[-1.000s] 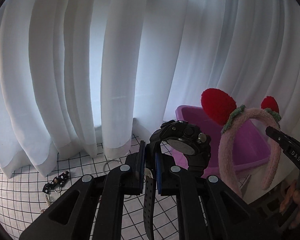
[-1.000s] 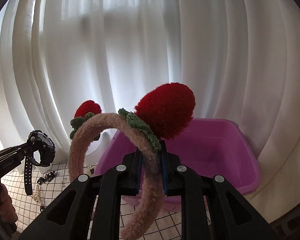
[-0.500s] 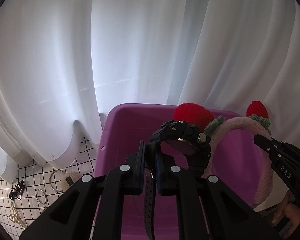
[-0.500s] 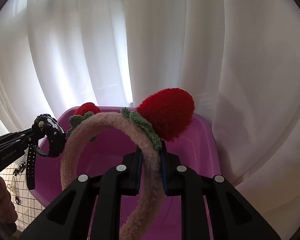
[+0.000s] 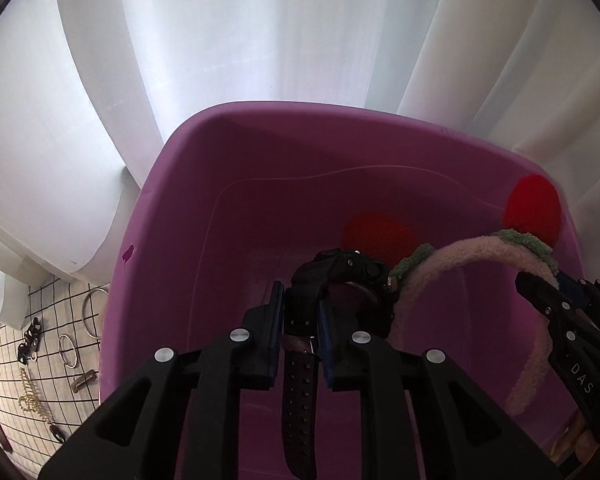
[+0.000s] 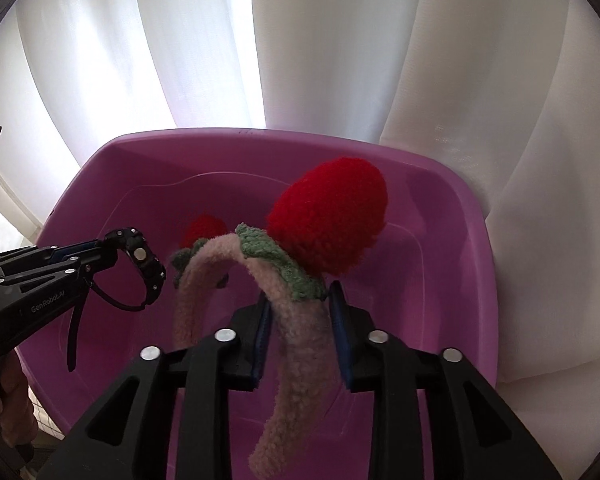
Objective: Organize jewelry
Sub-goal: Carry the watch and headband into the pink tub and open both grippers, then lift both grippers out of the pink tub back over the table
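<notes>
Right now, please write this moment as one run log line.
left gripper: opening, black watch between jaws | right gripper: opening, pink headband between jaws | both over purple bin | bracelets remain on grid cloth

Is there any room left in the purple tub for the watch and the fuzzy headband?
Yes. The purple tub has nothing lying on its floor, right out to the walls. The crowded part is above it: the watch and headband hang there between opening jaws. Bracelets and chains clutter the checked cloth.
</notes>
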